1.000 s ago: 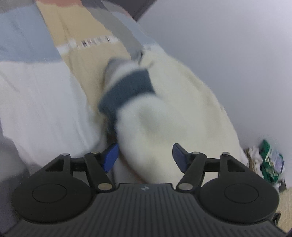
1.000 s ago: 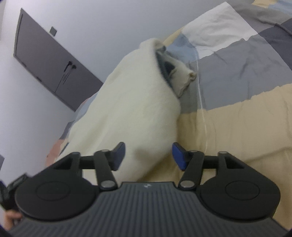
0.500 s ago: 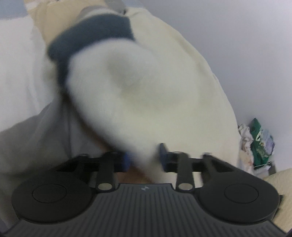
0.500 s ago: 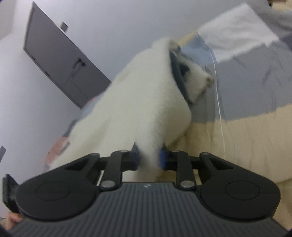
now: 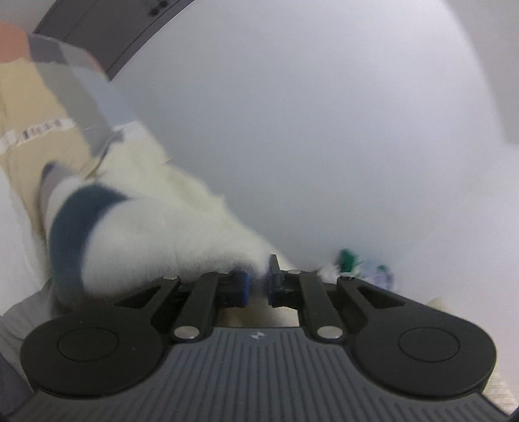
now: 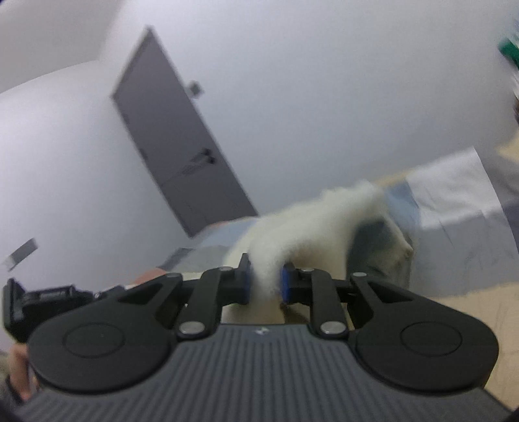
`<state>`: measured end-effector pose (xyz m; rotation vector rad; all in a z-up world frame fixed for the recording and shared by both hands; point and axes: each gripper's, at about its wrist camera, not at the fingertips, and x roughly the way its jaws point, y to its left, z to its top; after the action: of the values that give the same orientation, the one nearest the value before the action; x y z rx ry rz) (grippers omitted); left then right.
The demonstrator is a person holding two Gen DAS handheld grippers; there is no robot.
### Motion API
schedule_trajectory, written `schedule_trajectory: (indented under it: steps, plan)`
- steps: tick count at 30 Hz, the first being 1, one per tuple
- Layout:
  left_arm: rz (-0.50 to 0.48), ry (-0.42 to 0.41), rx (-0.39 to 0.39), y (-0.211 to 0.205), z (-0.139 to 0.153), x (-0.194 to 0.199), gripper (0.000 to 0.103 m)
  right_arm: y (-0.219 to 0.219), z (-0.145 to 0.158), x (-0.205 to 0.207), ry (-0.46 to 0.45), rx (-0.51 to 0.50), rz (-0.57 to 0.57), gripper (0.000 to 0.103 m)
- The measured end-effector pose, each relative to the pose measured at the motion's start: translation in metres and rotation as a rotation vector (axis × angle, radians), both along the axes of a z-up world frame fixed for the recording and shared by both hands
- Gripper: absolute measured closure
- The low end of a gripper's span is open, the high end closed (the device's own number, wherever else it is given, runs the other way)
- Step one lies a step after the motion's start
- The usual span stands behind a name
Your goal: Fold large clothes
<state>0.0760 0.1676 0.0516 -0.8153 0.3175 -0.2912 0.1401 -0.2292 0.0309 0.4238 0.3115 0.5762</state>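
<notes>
A cream fleece garment [image 5: 162, 233] with a navy band [image 5: 74, 227] hangs lifted off the patchwork bed cover [image 5: 29, 107]. My left gripper [image 5: 257, 285] is shut on a thin edge of the fleece, its blue pads nearly touching. In the right wrist view the same garment [image 6: 308, 224] trails away toward the bed cover [image 6: 454, 201]. A thick fold of it is pinched between the pads of my right gripper [image 6: 264, 285]. Both views are blurred by motion. How the rest of the garment hangs is hidden.
A plain pale wall fills most of both views. A grey door [image 6: 181, 162] stands at the left, and its corner [image 5: 107, 29] shows top left. A small heap of green and white things [image 5: 350, 259] lies beyond the bed. A person's hand [image 6: 18, 366] holds a black device at the lower left.
Both grippers went from open around the fleece to shut on it. They then rose and tilted up, so the wall now fills the views and the garment is lifted off the bed.
</notes>
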Motion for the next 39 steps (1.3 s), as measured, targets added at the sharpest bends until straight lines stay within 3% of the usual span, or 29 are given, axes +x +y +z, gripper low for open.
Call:
schedule_trajectory:
  steps: [4, 7, 12, 17, 20, 25, 28, 30, 33, 39]
  plan:
    - [-0.066, -0.080, -0.057, 0.006, 0.011, -0.020, 0.092, -0.013, 0.025, -0.028, -0.059, 0.090, 0.070, 0.082]
    - [-0.088, -0.067, -0.082, 0.010, 0.007, -0.015, 0.091, -0.024, 0.032, -0.030, -0.042, 0.147, 0.103, 0.082]
    - [-0.065, 0.116, -0.067, 0.014, -0.028, 0.024, 0.091, -0.015, 0.012, 0.005, 0.148, 0.075, 0.114, 0.081]
    - [-0.040, 0.331, -0.010, 0.011, -0.074, 0.066, 0.089, 0.004, -0.047, 0.063, 0.443, 0.103, 0.123, 0.079]
    - [-0.027, 0.359, 0.033, 0.007, -0.082, 0.076, 0.085, 0.016, -0.086, 0.088, 0.574, 0.123, 0.112, 0.078]
    - [0.013, 0.396, 0.072, 0.008, -0.098, 0.110, 0.084, 0.024, -0.114, 0.105, 0.631, 0.221, 0.104, 0.074]
    - [0.036, 0.413, 0.067, 0.005, -0.101, 0.104, 0.084, 0.021, -0.109, 0.104, 0.620, 0.278, 0.106, 0.057]
    - [0.043, 0.417, 0.061, 0.007, -0.102, 0.104, 0.084, 0.018, -0.100, 0.088, 0.589, 0.350, 0.123, 0.019]
    - [0.053, 0.426, 0.040, 0.009, -0.103, 0.101, 0.084, 0.012, -0.089, 0.065, 0.568, 0.421, 0.135, 0.017]
    - [0.071, 0.433, -0.042, 0.013, -0.099, 0.086, 0.082, 0.023, -0.091, 0.028, 0.622, 0.432, 0.146, 0.016]
